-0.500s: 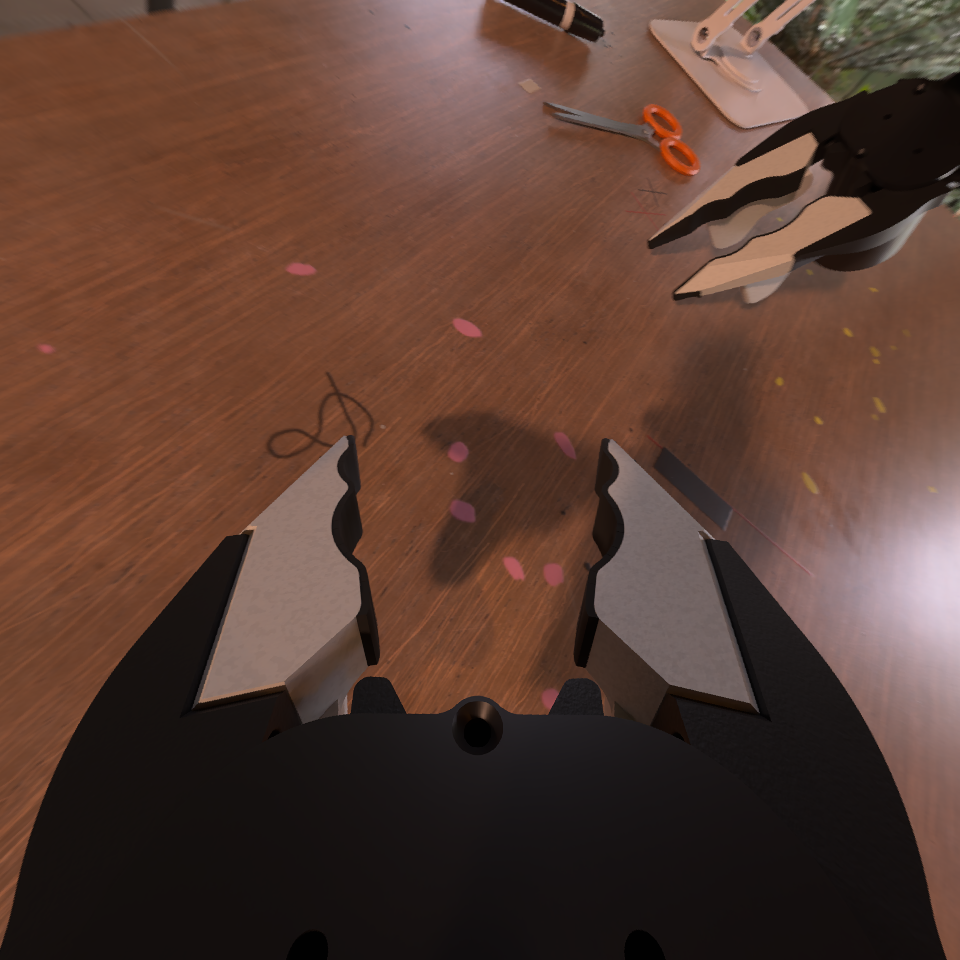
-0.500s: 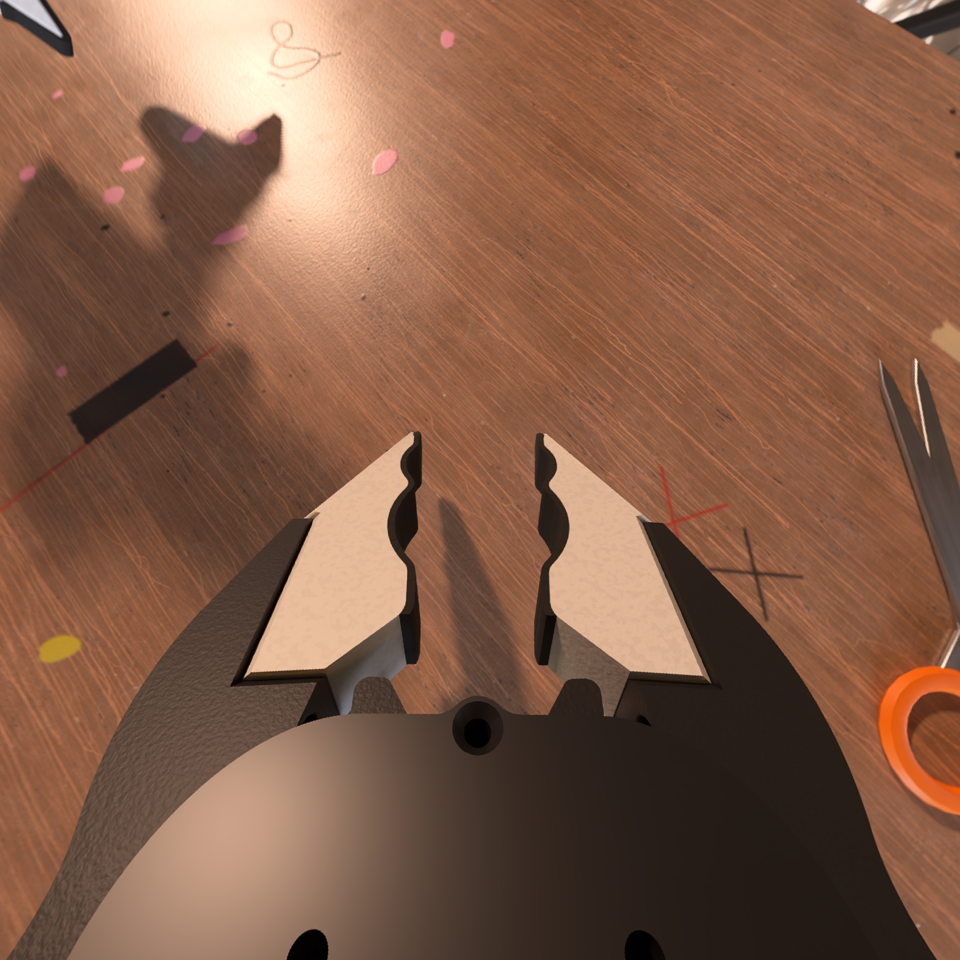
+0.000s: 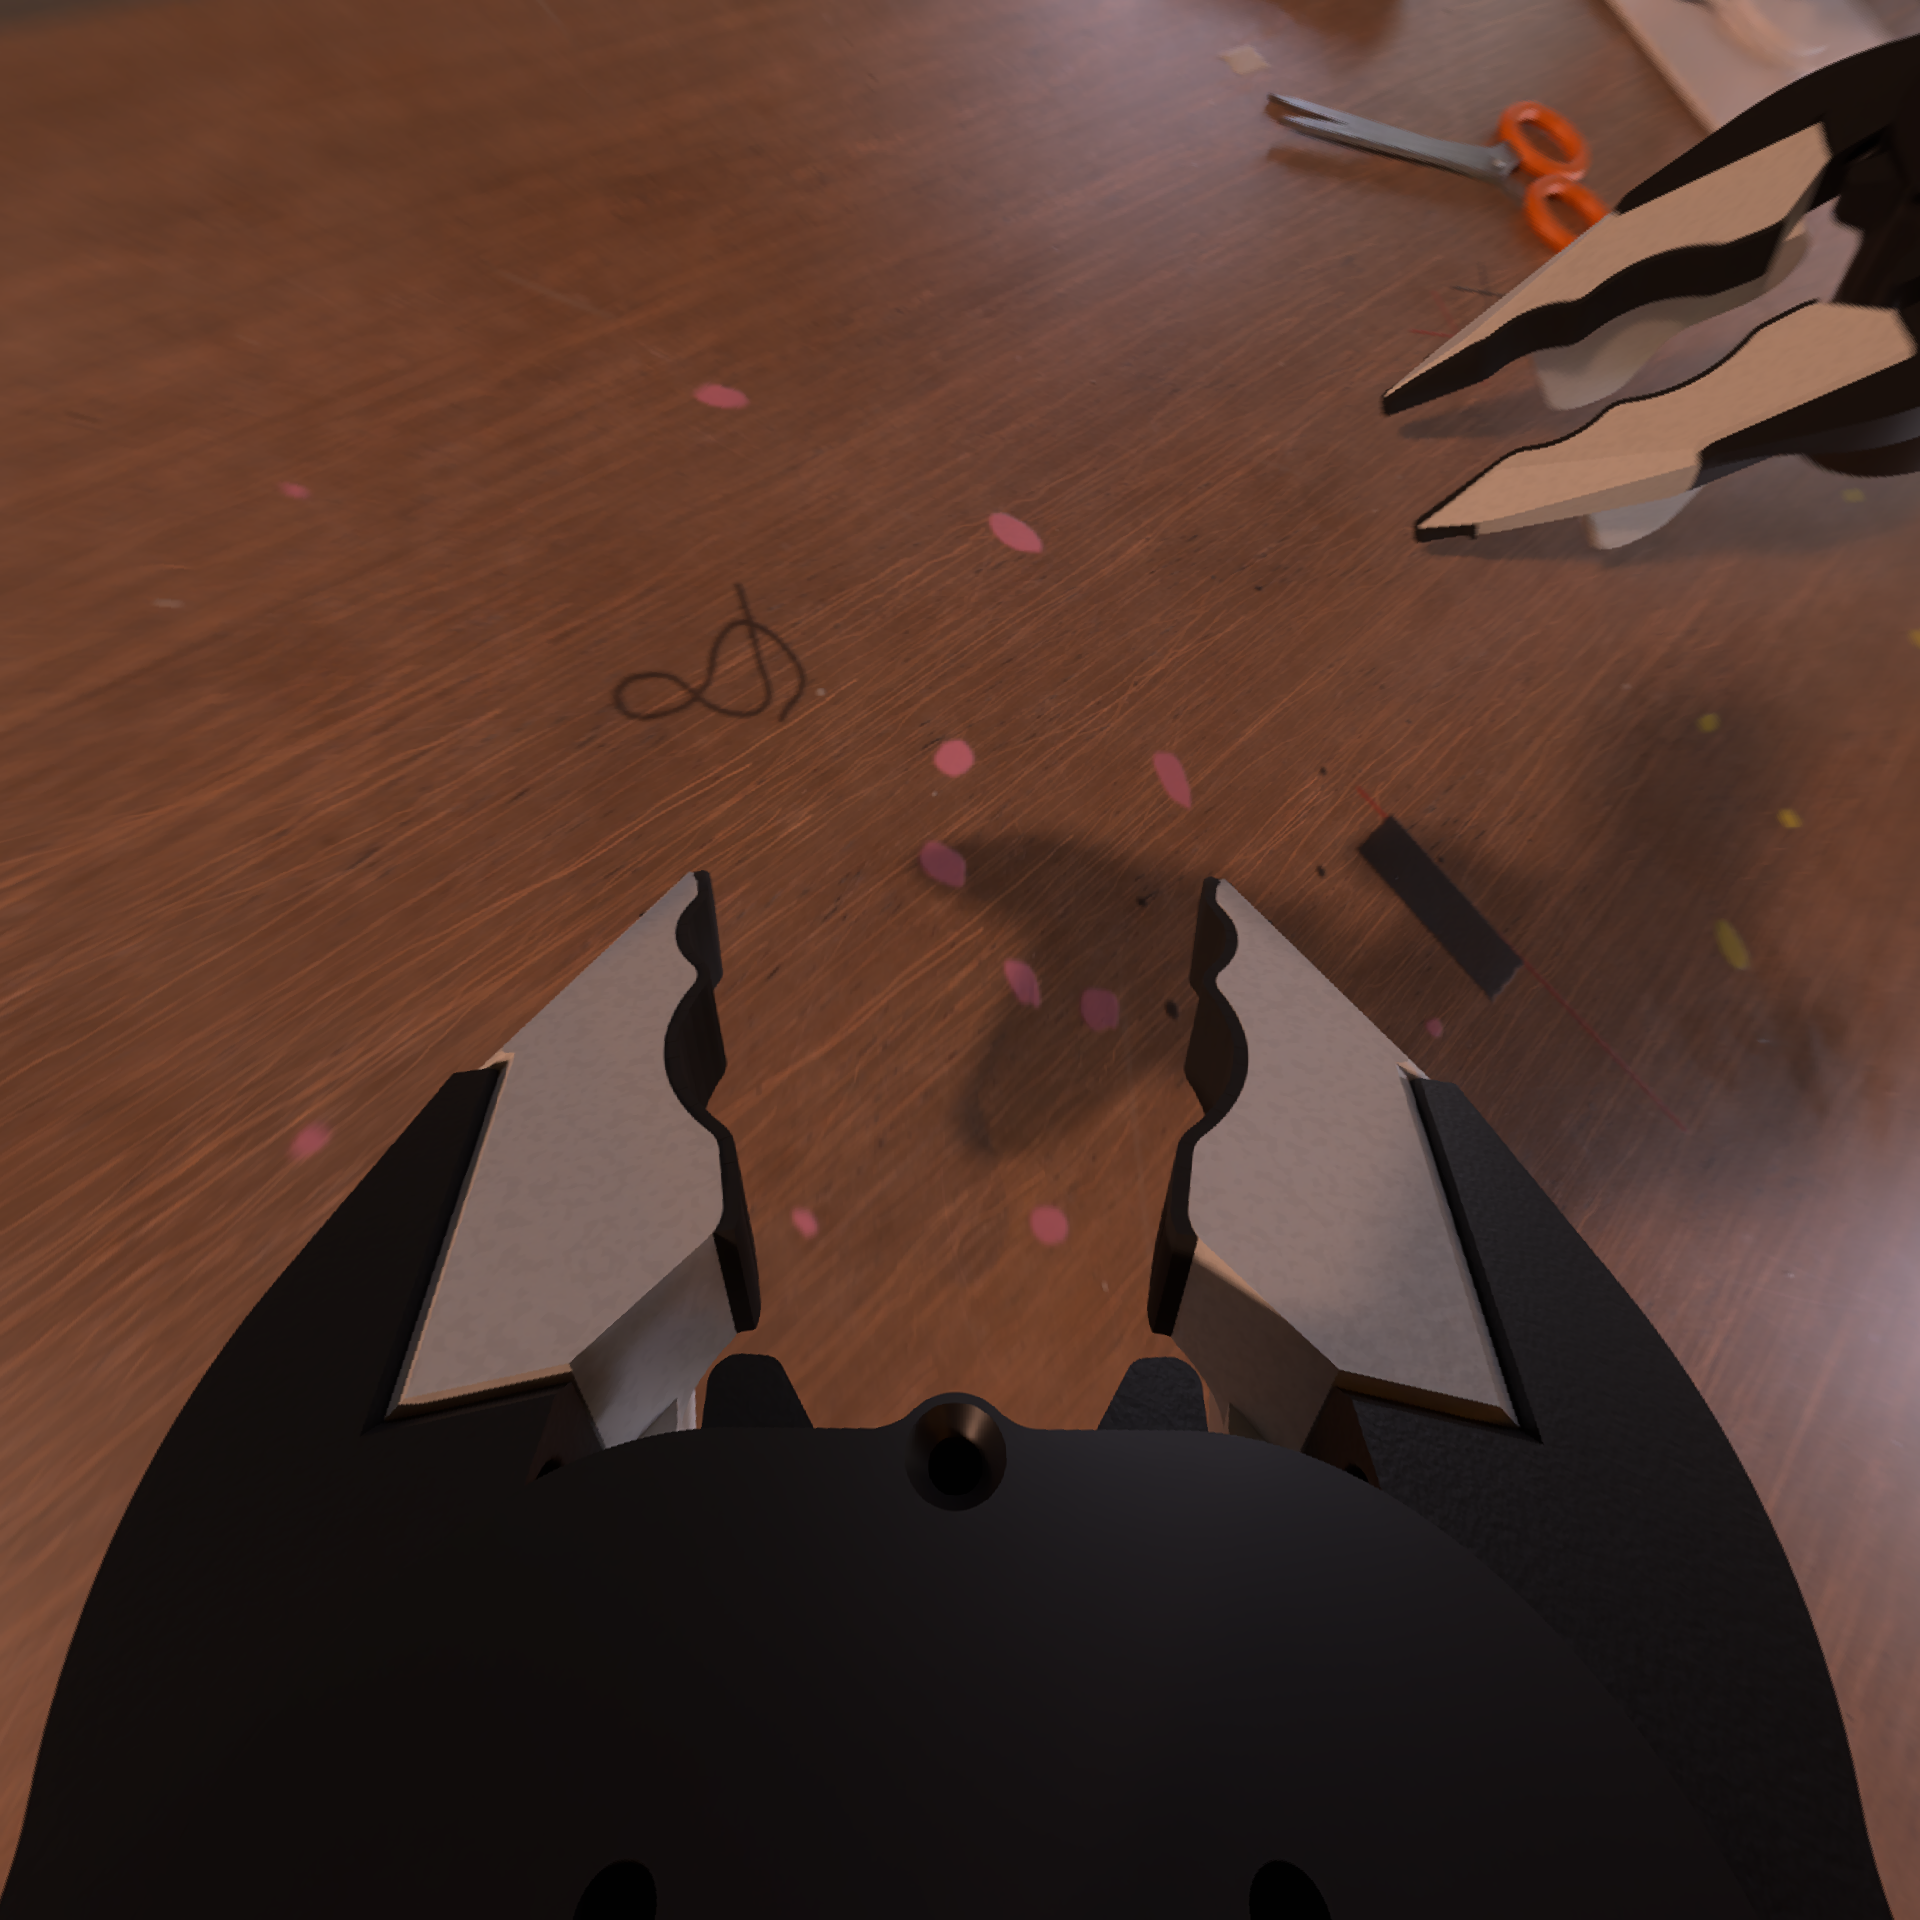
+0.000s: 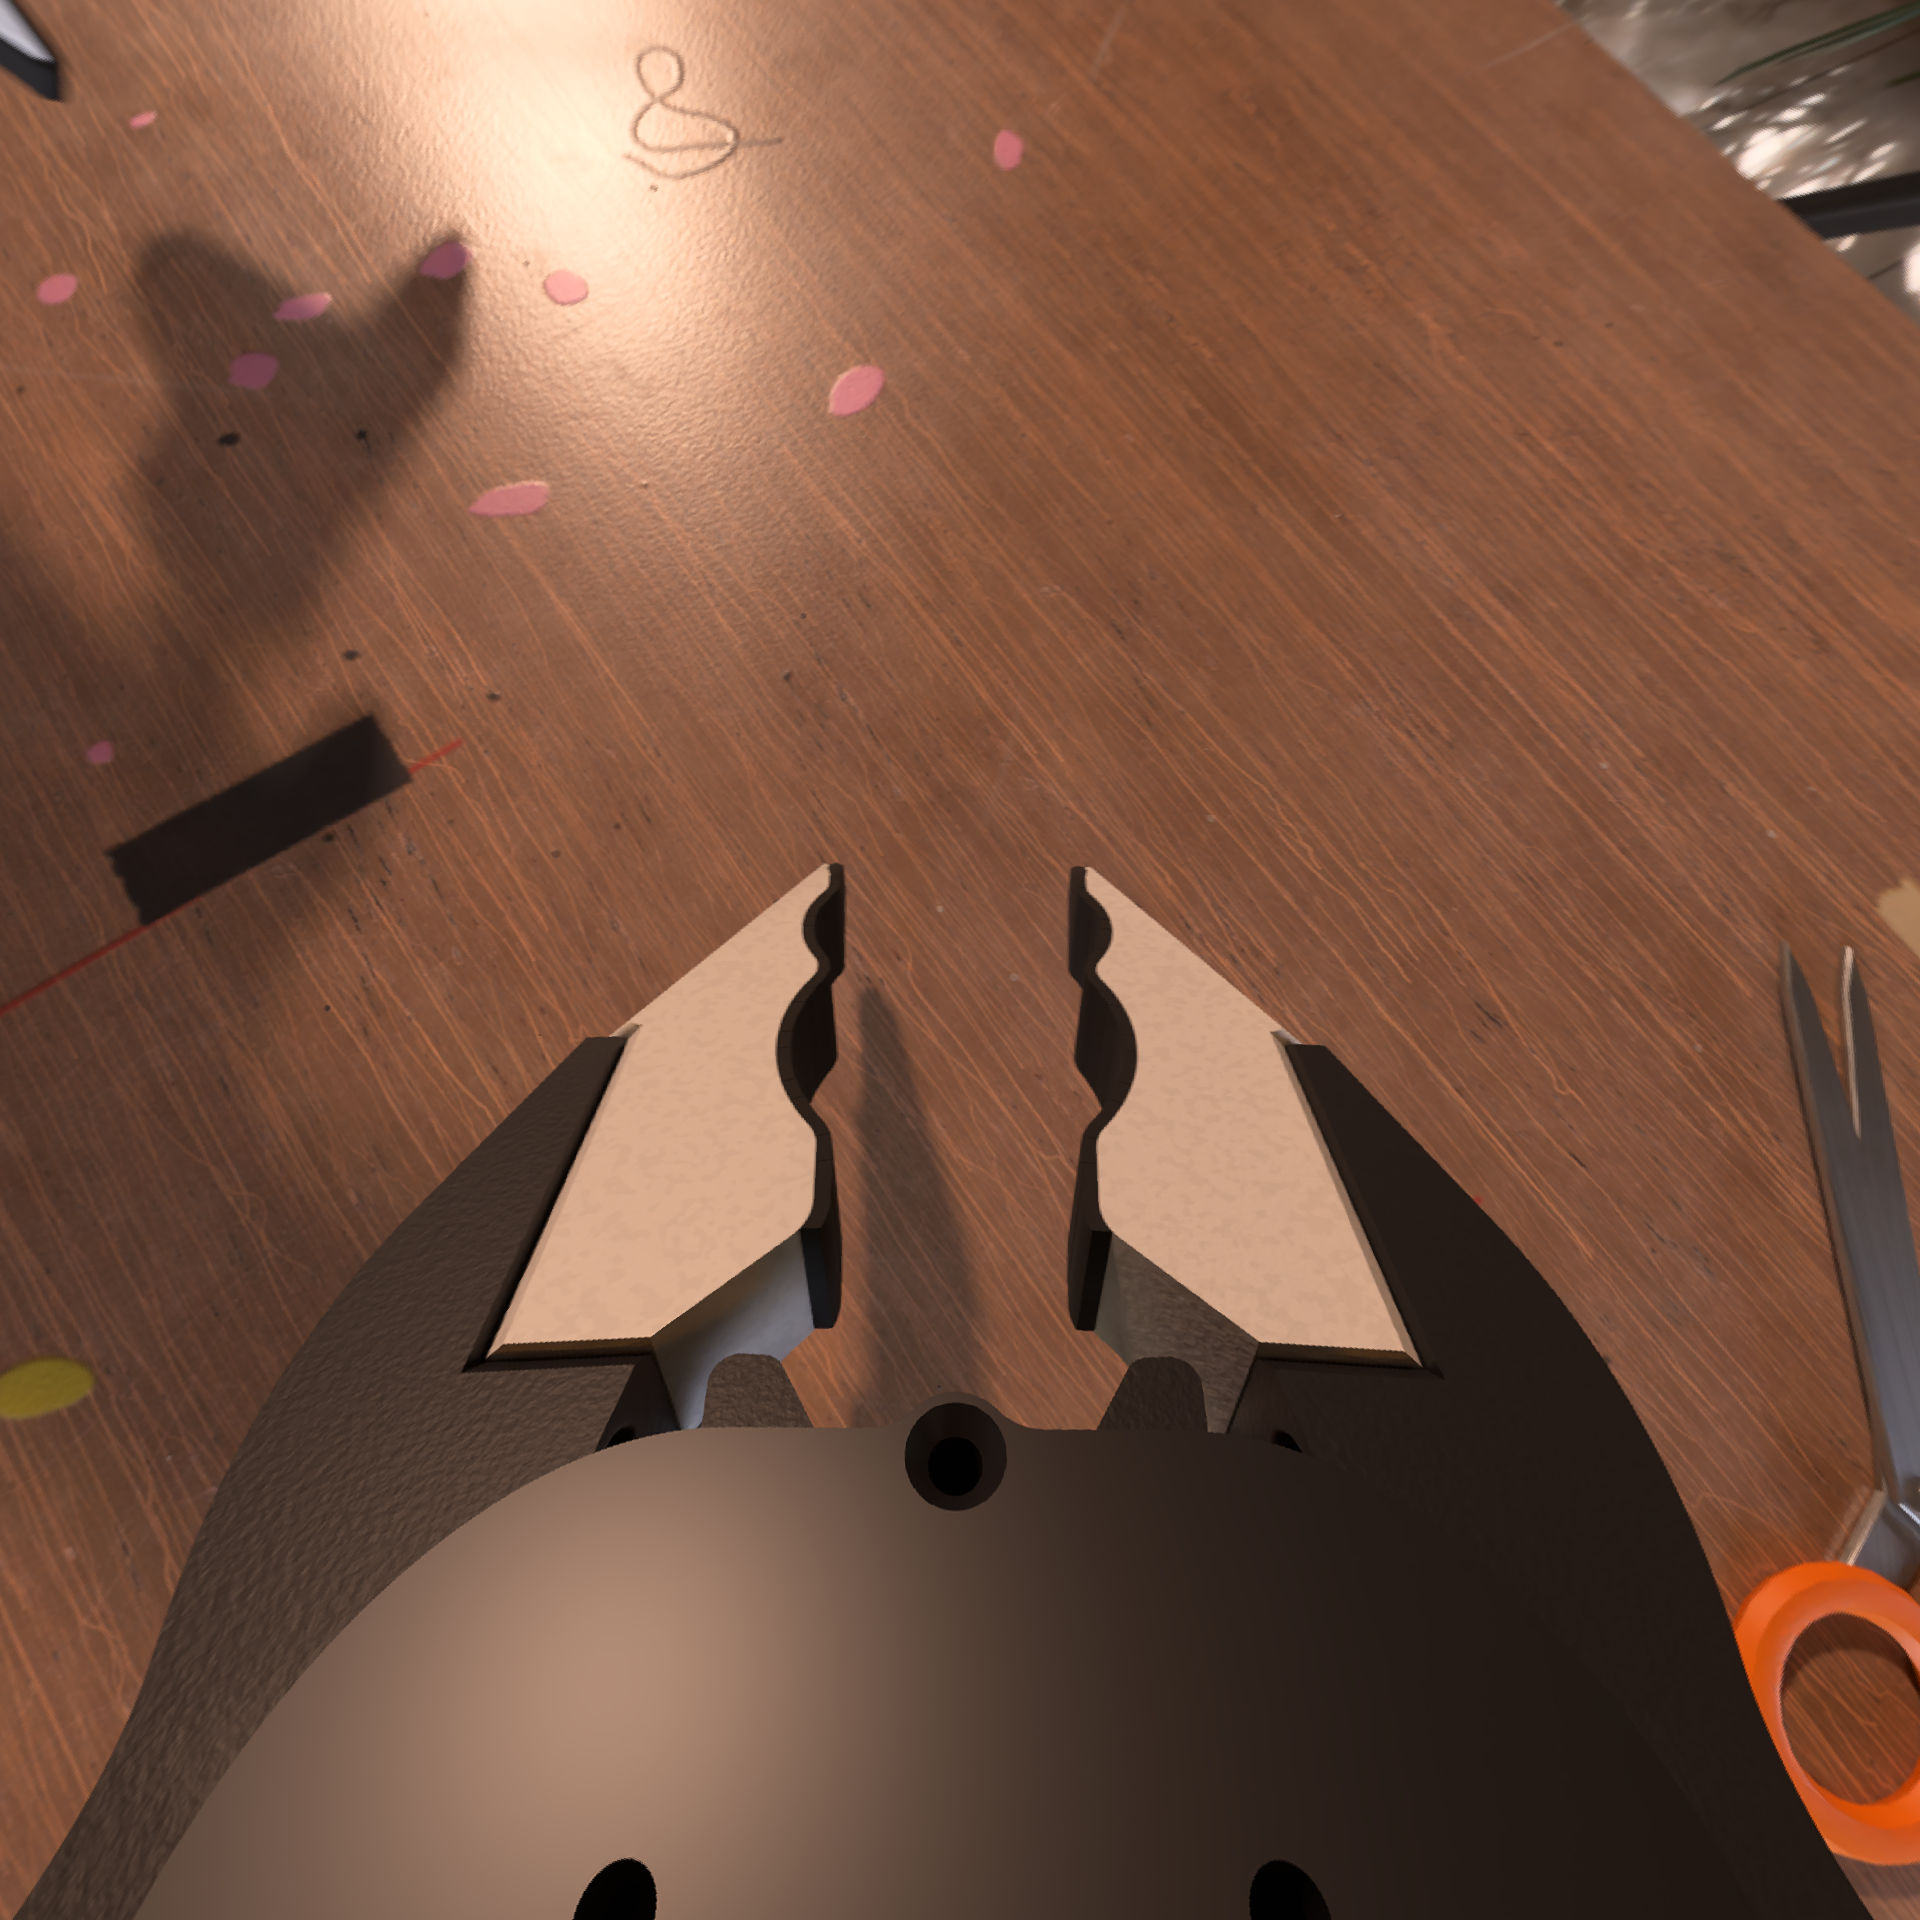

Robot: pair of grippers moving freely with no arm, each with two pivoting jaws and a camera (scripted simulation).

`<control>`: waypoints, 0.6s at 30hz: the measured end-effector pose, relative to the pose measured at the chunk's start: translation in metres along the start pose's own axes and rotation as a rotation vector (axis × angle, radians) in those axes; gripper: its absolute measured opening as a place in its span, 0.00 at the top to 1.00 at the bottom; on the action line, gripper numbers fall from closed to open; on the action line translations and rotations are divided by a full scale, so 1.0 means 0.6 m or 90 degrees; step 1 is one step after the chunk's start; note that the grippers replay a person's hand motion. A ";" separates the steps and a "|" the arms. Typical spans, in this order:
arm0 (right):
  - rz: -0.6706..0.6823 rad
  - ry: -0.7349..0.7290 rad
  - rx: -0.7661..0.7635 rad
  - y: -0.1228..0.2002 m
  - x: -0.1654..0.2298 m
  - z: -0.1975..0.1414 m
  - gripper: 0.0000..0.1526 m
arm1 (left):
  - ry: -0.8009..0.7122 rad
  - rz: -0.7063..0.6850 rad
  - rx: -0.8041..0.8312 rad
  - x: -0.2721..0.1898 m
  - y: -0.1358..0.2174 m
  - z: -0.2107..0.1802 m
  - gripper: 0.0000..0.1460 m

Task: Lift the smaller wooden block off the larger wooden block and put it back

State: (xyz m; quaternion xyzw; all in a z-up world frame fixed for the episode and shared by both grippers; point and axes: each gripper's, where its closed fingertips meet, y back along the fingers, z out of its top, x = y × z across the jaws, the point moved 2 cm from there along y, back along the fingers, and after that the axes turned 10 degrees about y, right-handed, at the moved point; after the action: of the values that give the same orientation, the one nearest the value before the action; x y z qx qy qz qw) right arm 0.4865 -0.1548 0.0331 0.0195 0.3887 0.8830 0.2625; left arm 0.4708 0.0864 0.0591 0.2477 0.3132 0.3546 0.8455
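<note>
No wooden block shows in either view. My left gripper is open and empty above the brown wooden table, with pink flecks between its fingers. My right gripper is open with a narrower gap and empty, low over bare table. The right gripper also shows in the left wrist view at the upper right, pointing left. A tip of the left gripper shows in the right wrist view's top left corner.
Orange-handled scissors lie at the far right, also at the right edge of the right wrist view. A black tape strip, a dark thread loop and yellow flecks lie on the table.
My left gripper has tipped down and moved closer to the table and to the right gripper. The far stand and dark bundle have left its view. My right gripper has barely shifted.
</note>
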 end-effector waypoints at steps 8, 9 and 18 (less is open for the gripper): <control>-0.093 0.026 -0.061 0.064 -0.025 0.026 0.66 | -0.156 0.342 -0.056 -0.008 0.201 -0.033 0.34; -0.099 0.037 -0.066 0.070 -0.020 0.037 0.66 | -0.150 0.391 -0.051 0.005 0.233 -0.045 0.34; 0.051 0.203 -0.110 0.004 0.180 0.245 0.51 | 0.061 0.474 0.102 0.114 0.336 -0.188 0.50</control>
State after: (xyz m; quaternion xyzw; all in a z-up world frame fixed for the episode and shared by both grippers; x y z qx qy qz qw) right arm 0.4273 -0.0050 0.1188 -0.1279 0.3466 0.9148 0.1631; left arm 0.3393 0.2866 0.0872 0.3929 0.2675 0.6229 0.6213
